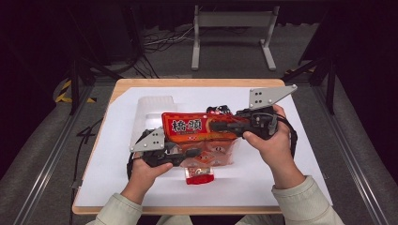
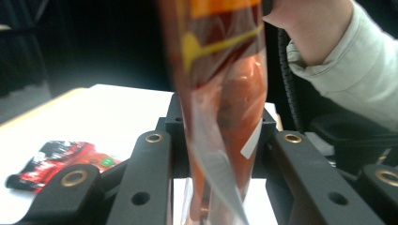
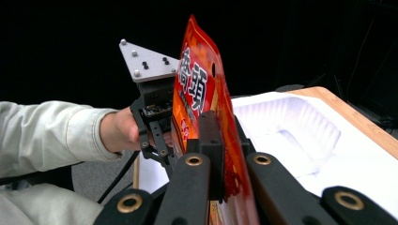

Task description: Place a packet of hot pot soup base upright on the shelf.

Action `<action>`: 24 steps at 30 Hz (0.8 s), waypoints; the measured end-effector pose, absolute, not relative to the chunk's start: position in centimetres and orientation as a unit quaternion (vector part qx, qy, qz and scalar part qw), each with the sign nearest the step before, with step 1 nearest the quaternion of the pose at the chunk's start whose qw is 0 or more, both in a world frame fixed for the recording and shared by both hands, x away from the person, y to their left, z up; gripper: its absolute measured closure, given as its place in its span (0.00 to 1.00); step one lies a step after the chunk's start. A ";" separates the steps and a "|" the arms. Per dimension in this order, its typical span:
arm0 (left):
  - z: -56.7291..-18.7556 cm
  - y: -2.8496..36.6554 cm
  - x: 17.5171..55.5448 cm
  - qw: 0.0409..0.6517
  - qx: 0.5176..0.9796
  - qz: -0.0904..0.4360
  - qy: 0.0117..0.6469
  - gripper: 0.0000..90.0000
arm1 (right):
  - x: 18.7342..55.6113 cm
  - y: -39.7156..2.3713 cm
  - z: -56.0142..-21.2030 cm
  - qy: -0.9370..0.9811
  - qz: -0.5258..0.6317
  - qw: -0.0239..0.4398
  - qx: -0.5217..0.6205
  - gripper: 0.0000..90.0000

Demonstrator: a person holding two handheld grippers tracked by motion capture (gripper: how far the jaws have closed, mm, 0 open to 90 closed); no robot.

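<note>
A red snack bag (image 1: 197,126) with large printed characters is held up over the white mat, between both grippers. My right gripper (image 1: 213,125) comes in from the right and is shut on the bag's upper edge; in the right gripper view its jaws pinch the bag (image 3: 202,89). My left gripper (image 1: 195,152) is shut on the lower, see-through part of the bag (image 2: 225,108), which stands upright between its jaws. A small red packet (image 1: 199,174) lies flat on the mat below the bag, and is also seen as the packet (image 2: 61,161) at the lower left of the left gripper view.
A clear white plastic tray (image 1: 155,105) lies on the mat behind the bag, toward the back left; its moulded hollow (image 3: 291,126) is empty. The white mat (image 1: 281,183) covers a wooden table. A metal stand (image 1: 232,21) sits on the floor beyond the table.
</note>
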State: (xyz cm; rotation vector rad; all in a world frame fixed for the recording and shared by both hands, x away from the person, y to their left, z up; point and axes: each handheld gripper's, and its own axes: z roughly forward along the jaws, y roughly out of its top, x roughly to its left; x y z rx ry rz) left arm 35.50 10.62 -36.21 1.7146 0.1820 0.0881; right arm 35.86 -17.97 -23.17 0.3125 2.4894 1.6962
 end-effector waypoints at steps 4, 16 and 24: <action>-36.4 10.5 35.4 0.653 0.752 0.043 0.080 0.78 | 35.7 -17.9 -23.3 0.822 0.557 0.066 0.098 1.00; -36.5 10.3 35.5 0.651 0.752 0.041 0.092 0.78 | 35.8 -18.0 -23.4 0.824 0.552 0.080 0.098 1.00; -36.2 10.5 35.3 0.659 0.745 0.039 0.095 0.78 | 35.7 -18.1 -23.3 0.823 0.554 0.085 0.092 0.99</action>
